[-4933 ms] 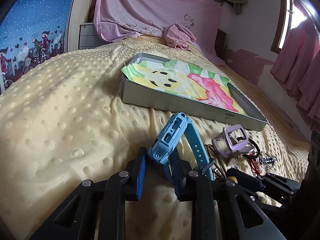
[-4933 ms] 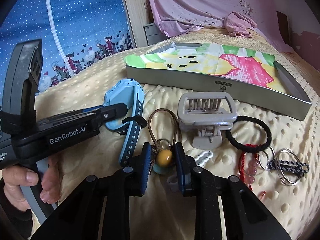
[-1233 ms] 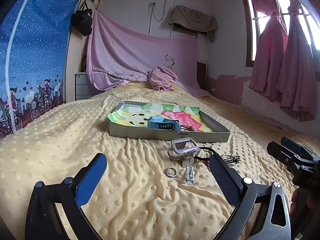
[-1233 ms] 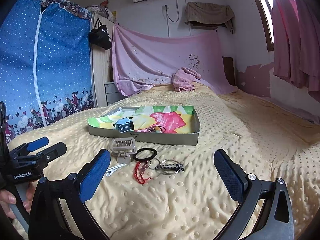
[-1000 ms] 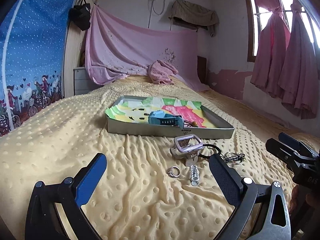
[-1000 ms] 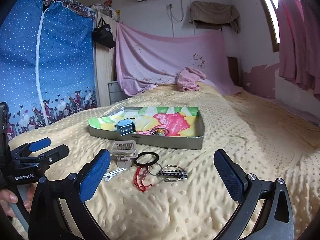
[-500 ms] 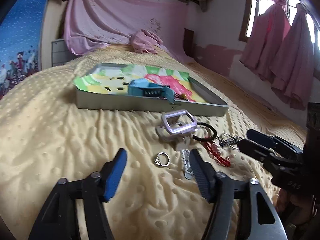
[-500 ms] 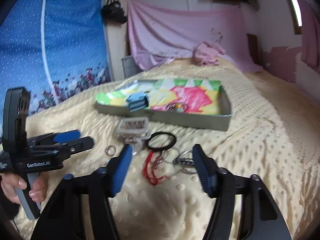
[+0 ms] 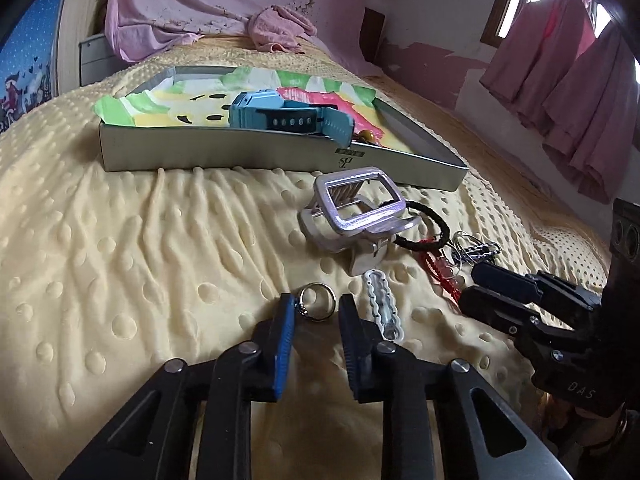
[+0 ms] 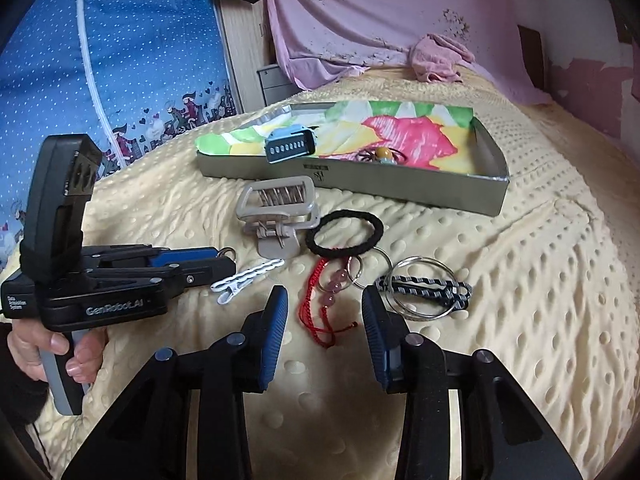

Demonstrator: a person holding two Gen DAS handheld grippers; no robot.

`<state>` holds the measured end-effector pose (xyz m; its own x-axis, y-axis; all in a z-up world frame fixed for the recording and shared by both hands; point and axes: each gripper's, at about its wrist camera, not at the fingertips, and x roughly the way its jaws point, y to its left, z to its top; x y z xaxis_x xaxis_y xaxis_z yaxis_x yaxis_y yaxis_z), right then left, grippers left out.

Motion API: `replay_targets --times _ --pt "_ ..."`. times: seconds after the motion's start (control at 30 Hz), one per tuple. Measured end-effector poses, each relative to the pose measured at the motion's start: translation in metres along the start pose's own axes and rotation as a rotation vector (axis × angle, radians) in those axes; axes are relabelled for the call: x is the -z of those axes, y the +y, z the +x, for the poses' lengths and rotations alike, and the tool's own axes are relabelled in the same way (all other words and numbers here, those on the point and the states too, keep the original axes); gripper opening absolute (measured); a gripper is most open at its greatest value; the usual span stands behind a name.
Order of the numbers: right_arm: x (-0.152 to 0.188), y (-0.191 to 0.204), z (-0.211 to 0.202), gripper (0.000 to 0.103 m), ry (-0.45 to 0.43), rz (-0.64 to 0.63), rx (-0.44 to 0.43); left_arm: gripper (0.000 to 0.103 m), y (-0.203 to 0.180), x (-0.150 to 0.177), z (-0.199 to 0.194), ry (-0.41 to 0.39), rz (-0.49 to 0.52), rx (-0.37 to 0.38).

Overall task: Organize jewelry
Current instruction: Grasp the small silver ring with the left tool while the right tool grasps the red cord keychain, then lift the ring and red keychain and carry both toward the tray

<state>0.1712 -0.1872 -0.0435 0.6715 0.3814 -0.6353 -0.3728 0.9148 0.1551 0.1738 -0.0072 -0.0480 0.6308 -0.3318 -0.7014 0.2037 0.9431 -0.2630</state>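
Observation:
My left gripper [image 9: 316,308] is low on the yellow bedspread, its jaws partly open on either side of a small silver ring [image 9: 317,307]; it also shows in the right wrist view [image 10: 224,262]. My right gripper [image 10: 324,312] is open, straddling a red cord bracelet with pink beads [image 10: 326,300]. A grey tray [image 9: 248,152] lined with colourful paper holds a blue watch [image 9: 288,116] and a beaded hair tie [image 10: 380,155].
On the bedspread lie a beige claw clip [image 10: 280,212], a black hair tie [image 10: 345,234], a white hair clip [image 10: 248,276], metal rings with a striped clip [image 10: 424,292]. Pink cloth [image 10: 440,58] lies at the far end of the bed.
Both grippers moved down and forward to the loose items and narrowed. The left now brackets the silver ring, the right the red bracelet.

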Motion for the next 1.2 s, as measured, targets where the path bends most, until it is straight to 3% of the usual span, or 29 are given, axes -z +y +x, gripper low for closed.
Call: replay_targets --times 0.1,0.2,0.37,0.83,1.2 --pt "0.001 -0.001 0.008 0.027 0.023 0.01 -0.005 0.02 0.001 0.001 0.001 0.001 -0.01 0.001" --pt "0.003 -0.001 0.017 0.026 0.056 0.013 -0.009 0.019 -0.002 0.002 0.0 -0.001 0.002 -0.011" --pt "0.004 0.006 0.018 0.009 0.075 -0.001 -0.023 0.019 -0.007 0.006 -0.006 -0.005 0.014 -0.011" --pt "0.016 0.028 -0.017 0.006 0.088 -0.064 -0.185 0.019 -0.016 0.032 -0.039 -0.024 0.018 -0.011" --pt "0.033 0.042 -0.019 0.006 0.175 -0.135 -0.195 0.019 -0.019 0.047 -0.048 -0.017 0.015 -0.016"
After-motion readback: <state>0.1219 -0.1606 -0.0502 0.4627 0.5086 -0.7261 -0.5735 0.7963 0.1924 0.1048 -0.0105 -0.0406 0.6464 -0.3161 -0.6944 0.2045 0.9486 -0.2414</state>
